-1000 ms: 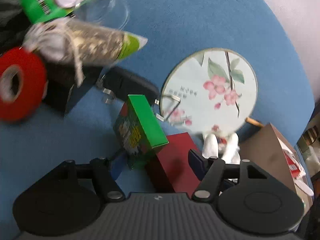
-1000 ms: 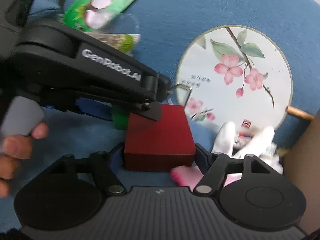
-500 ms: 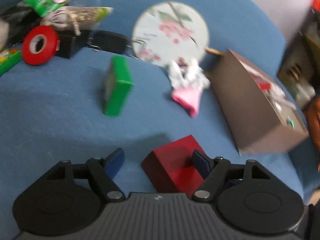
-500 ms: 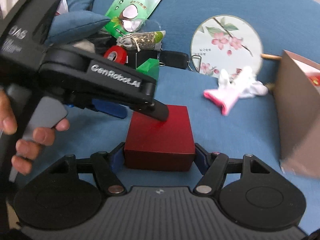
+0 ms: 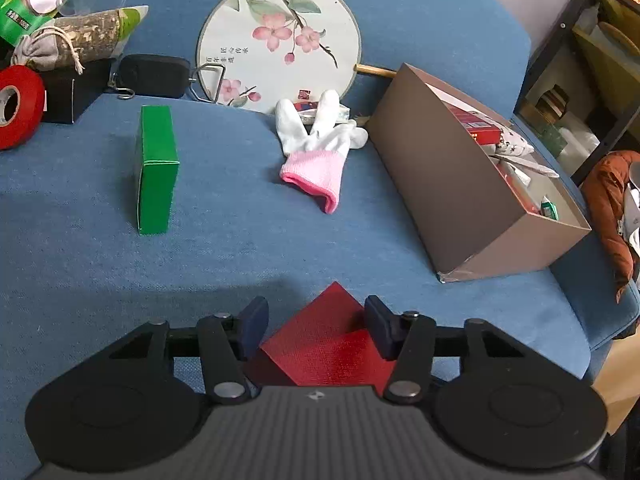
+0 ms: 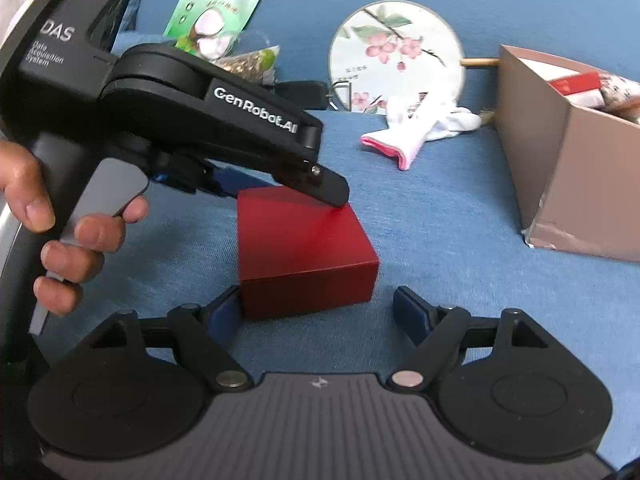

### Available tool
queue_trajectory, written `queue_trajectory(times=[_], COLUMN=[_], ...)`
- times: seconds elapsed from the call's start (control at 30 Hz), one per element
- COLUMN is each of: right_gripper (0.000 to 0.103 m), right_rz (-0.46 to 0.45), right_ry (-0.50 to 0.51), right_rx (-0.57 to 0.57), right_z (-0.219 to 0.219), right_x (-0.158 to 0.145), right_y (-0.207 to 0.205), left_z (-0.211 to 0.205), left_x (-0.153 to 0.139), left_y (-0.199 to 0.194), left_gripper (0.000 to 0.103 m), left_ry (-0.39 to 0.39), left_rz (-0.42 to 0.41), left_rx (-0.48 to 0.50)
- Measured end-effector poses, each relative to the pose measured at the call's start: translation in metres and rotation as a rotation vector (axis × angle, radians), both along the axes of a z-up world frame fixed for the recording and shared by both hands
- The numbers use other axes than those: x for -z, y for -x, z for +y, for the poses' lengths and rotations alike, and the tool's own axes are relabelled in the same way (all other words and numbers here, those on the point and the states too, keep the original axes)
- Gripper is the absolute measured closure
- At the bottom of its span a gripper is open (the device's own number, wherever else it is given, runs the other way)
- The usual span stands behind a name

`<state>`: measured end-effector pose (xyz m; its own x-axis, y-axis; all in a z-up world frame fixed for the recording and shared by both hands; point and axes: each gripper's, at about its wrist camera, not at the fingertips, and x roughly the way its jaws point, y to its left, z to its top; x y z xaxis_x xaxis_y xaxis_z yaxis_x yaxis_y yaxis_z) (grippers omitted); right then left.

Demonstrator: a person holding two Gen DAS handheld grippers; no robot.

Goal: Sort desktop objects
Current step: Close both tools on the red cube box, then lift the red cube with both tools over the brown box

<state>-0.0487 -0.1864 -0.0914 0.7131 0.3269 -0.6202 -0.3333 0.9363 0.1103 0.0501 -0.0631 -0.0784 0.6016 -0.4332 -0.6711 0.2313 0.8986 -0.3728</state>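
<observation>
A dark red box point(image 6: 304, 246) rests on the blue cushion, also in the left wrist view point(image 5: 328, 344). My left gripper point(image 5: 314, 330) has its fingers on either side of the box's corner, closed on it. In the right wrist view the left gripper's body point(image 6: 208, 120) reaches over the box's far edge. My right gripper point(image 6: 316, 312) is open, its left fingertip point(image 6: 224, 312) by the box's near corner, its right fingertip point(image 6: 408, 312) apart from it.
A brown open box point(image 5: 472, 184) with several items stands at the right. A white and pink glove point(image 5: 320, 148), a green box point(image 5: 156, 164), a round painted fan point(image 5: 280, 40), red tape point(image 5: 16, 104), a black pouch point(image 5: 154, 76) and snack bags point(image 5: 80, 36) lie beyond.
The right gripper opened and let go of the red box, which now sits on the cushion. The left gripper drew back and closed onto the red box.
</observation>
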Motion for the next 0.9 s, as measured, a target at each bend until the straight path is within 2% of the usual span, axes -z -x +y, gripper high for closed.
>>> queue_trajectory(times=[0.13,0.23,0.33,0.43,0.57,0.67,0.73,0.9], right_gripper=[0.033,0.033,0.033,0.033,0.033,0.033,0.033,0.033], right_rz=[0.0,0.006,0.013,-0.004,-0.094,-0.2,-0.268,-0.382], right_ry=[0.01,-0.01,-0.03,-0.036,-0.058,-0.099,-0.132,-0.149], right_rx=[-0.005,-0.007,-0.014,0.002,0.046,0.088,0.124,0.277], right_z=[0.004,0.001,-0.003,-0.009,-0.026,-0.045,-0.059,-0.105], right_x=[-0.002,-0.001,-0.003,-0.008,-0.032,-0.056,-0.071,-0.093], right_y=[-0.002,-0.004,-0.005,-0.004,-0.001,0.0,-0.003,-0.018], left_z=[-0.004,-0.006,-0.009,-0.019,-0.042,-0.061,-0.075,-0.135], left_x=[-0.001,-0.004,-0.011,-0.03,-0.07,-0.102,-0.119,-0.136], left_y=[0.002,0.004,0.008,0.013,0.014,0.006,-0.005,-0.043], left_gripper=[0.045,0.044,0.049,0.053,0.054,0.054,0.054,0.054], left_ry=[-0.012,-0.033,-0.048,-0.034,-0.052,-0.038,-0.026,0.011], left_rz=[-0.005,-0.011,-0.021,-0.068,-0.189,-0.294,-0.337,-0.405], left_rx=[0.009,0.029,0.019,0.028,0.059,0.079,0.099,0.201])
